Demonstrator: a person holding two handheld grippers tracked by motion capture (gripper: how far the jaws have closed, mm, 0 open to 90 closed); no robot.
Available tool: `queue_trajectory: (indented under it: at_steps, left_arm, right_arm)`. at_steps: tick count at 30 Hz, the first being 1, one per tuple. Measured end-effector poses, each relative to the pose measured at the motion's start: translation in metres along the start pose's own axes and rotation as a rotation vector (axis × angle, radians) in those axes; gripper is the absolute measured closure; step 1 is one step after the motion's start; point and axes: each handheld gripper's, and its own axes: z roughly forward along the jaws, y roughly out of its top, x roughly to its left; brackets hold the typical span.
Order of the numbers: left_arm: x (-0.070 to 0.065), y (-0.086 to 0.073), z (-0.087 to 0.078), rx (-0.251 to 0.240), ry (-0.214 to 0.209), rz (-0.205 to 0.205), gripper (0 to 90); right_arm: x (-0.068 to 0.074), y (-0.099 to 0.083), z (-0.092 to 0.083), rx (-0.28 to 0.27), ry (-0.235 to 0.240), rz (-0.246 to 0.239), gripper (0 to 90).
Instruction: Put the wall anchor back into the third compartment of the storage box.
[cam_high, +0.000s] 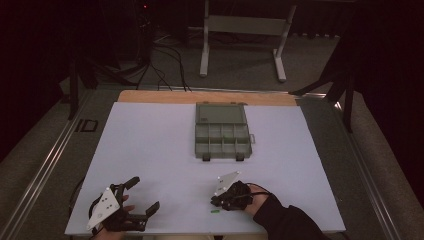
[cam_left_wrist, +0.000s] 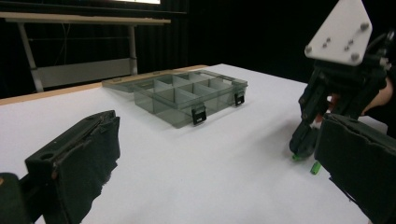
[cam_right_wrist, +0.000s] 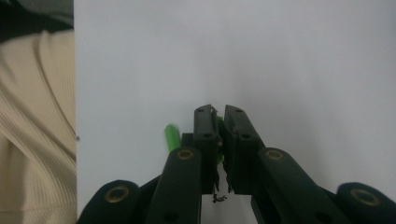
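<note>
- the right gripper (cam_high: 216, 201) points down at the near part of the white table (cam_high: 150, 150), its jaws pressed almost together.
- in the right gripper view a small green piece (cam_right_wrist: 218, 126) sits pinched in the narrow slit between the jaws.
- a second green piece (cam_right_wrist: 171, 137) lies loose on the table just beside the jaws; in the high view it lies right below the tips (cam_high: 215, 211).
- the left gripper (cam_high: 142, 197) rests at the table's near left corner, jaws spread wide with nothing between them.
- a grey compartment box (cam_high: 221, 137) stands open at the middle of the table, well apart from both grippers, its lid folded back flat.
- a cream ribbed fabric (cam_right_wrist: 32, 130) shows at the left edge of the right gripper view.
</note>
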Motion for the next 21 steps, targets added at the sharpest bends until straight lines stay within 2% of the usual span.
queue_trajectory:
  at_steps: [5, 13, 21]
  left_arm:
    - [0.0, 0.0, 0.0, -0.002, 0.0, 0.001, 0.2]
    - [0.0, 0.0, 0.0, -0.003, -0.001, 0.003, 0.2]
    - [-0.001, 0.0, 0.0, -0.004, -0.001, 0.002, 0.2]
  right_arm:
    - [-0.004, 0.005, -0.012, -0.025, -0.006, 0.013, 84.4]
    - [-0.014, 0.017, -0.045, -0.094, -0.041, 0.045, 84.4]
    - [-0.027, 0.03, -0.072, -0.143, -0.102, 0.061, 84.4]
